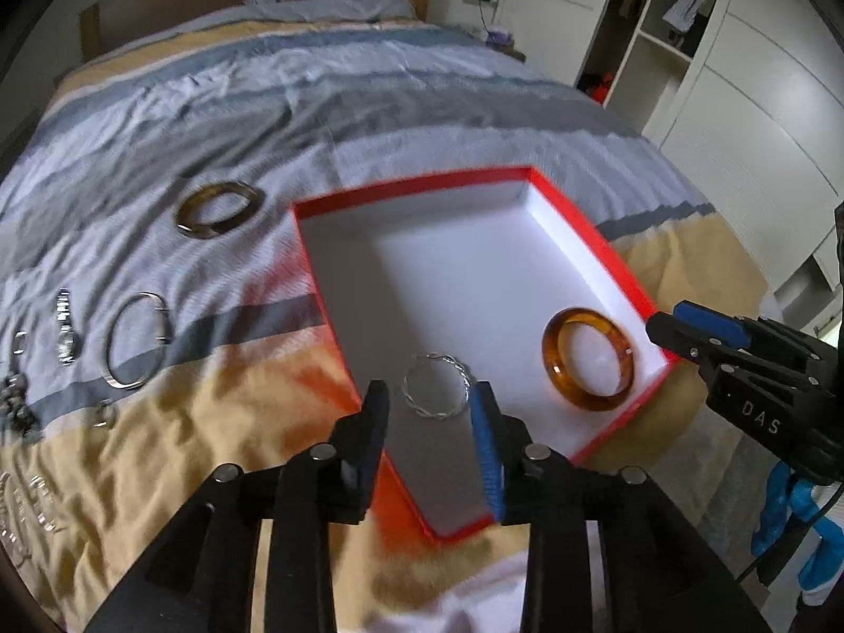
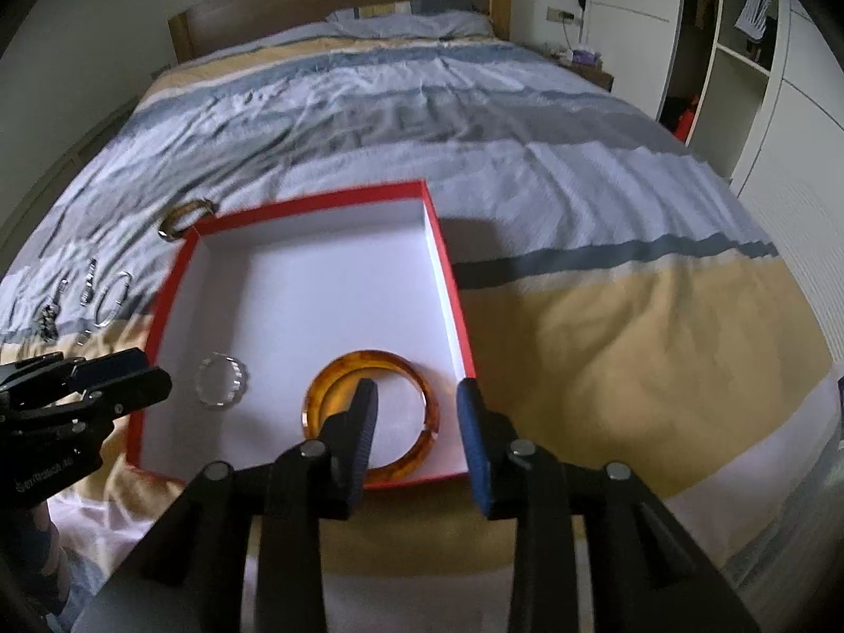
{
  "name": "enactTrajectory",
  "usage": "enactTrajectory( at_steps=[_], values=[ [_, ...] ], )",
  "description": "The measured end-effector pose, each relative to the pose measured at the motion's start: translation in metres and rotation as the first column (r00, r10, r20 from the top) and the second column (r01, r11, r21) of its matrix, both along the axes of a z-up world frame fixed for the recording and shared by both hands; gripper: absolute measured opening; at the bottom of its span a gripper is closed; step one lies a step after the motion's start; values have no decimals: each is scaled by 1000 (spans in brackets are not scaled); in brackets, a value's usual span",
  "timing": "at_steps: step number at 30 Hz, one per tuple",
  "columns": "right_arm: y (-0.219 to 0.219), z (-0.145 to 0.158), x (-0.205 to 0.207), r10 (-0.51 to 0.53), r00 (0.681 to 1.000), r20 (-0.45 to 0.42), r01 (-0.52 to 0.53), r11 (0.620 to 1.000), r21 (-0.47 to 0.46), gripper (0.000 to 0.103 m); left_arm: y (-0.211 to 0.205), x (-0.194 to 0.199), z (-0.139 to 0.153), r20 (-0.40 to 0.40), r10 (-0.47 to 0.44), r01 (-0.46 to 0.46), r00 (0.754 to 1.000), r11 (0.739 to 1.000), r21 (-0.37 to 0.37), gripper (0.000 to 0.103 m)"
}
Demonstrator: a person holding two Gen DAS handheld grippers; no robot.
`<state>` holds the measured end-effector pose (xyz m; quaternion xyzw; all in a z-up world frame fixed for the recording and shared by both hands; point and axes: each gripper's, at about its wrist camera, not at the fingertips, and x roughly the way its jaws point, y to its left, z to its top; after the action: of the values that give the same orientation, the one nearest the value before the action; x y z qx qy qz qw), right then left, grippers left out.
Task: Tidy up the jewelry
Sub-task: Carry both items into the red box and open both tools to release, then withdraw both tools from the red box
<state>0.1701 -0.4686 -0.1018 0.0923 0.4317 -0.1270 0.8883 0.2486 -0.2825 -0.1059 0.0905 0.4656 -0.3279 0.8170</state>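
Observation:
A red box (image 1: 596, 242) with a white inside lies on the bed; it also shows in the right wrist view (image 2: 448, 274). Inside lie an amber bangle (image 1: 612, 401) (image 2: 416, 369) and a thin twisted silver bracelet (image 1: 464, 374) (image 2: 240, 372). My left gripper (image 1: 430, 401) is open and empty, just above the box's near corner, close to the silver bracelet. My right gripper (image 2: 416, 401) is open and empty above the amber bangle. On the bedspread to the left lie a dark brown bangle (image 1: 219, 209) (image 2: 187, 216), a silver bangle (image 1: 134, 340) (image 2: 113, 298), a watch (image 1: 66, 332) and small pieces (image 1: 16, 401).
The striped bedspread (image 2: 606, 290) covers the whole bed. A wooden headboard (image 2: 337, 5) stands at the far end. White wardrobes and open shelves (image 2: 738, 53) line the right side. The right gripper also shows at the right edge of the left wrist view (image 1: 738, 353).

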Motion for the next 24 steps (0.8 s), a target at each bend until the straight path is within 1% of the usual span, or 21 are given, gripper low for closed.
enactTrajectory(
  at_steps=[6, 10, 18, 24],
  values=[
    [15, 30, -26, 25, 998, 51, -26, 1000, 17, 30, 21, -30, 39, 82, 63, -64, 995, 998, 10, 40],
    [32, 47, -47, 51, 996, 79, -53, 998, 26, 30, 38, -58, 66, 138, 103, -106, 985, 994, 16, 44],
    [63, 78, -87, 95, 987, 133, -99, 995, 25, 30, 64, -109, 106, 240, 138, -147, 961, 989, 19, 45],
    [85, 99, -111, 121, 977, 178, -125, 992, 12, 30, 88, -140, 129, 291, 166, -171, 942, 985, -6, 47]
  ],
)
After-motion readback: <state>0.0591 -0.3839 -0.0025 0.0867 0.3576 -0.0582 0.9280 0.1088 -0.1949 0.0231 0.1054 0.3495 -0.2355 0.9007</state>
